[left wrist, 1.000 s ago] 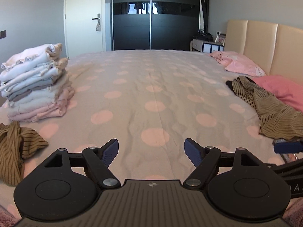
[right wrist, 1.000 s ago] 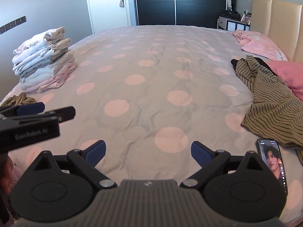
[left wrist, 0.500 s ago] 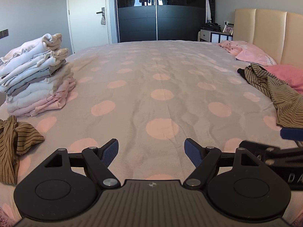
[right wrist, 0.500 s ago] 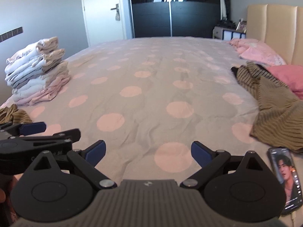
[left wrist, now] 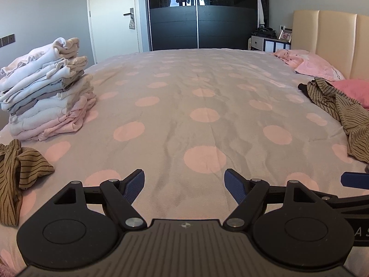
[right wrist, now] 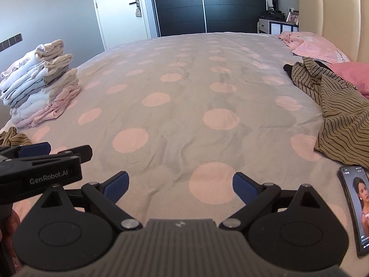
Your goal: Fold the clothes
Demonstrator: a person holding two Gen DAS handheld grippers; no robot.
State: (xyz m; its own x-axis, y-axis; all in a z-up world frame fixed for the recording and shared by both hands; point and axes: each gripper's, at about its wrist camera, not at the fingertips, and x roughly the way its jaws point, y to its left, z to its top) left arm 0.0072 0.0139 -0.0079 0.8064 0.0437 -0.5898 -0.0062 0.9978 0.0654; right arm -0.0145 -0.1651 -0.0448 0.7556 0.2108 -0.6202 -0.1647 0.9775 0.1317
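A stack of folded pale clothes (left wrist: pixel 46 92) (right wrist: pixel 39 85) stands at the bed's left edge. A crumpled brown striped garment (left wrist: pixel 20 173) lies in front of it, close to the near left corner. Another brown striped garment (left wrist: pixel 341 110) (right wrist: pixel 336 108) sprawls unfolded on the right side. My left gripper (left wrist: pixel 184 184) hovers open over the bedspread with nothing between its blue pads. My right gripper (right wrist: pixel 180 184) is open and empty too, just right of the left one, whose body (right wrist: pixel 39 168) shows at the right wrist view's left edge.
The grey bedspread with pink dots (left wrist: pixel 198 97) stretches wide between the clothes. A phone (right wrist: pixel 356 207) with a lit screen lies at the near right. Pink pillows (left wrist: pixel 322 69) rest against the beige headboard. A dark wardrobe (left wrist: pixel 203 13) and a white door stand behind.
Both grippers sank lower toward the bedspread and tilted up a little, so the room's far wall shows more. Their jaws kept the same width. No garment moved.
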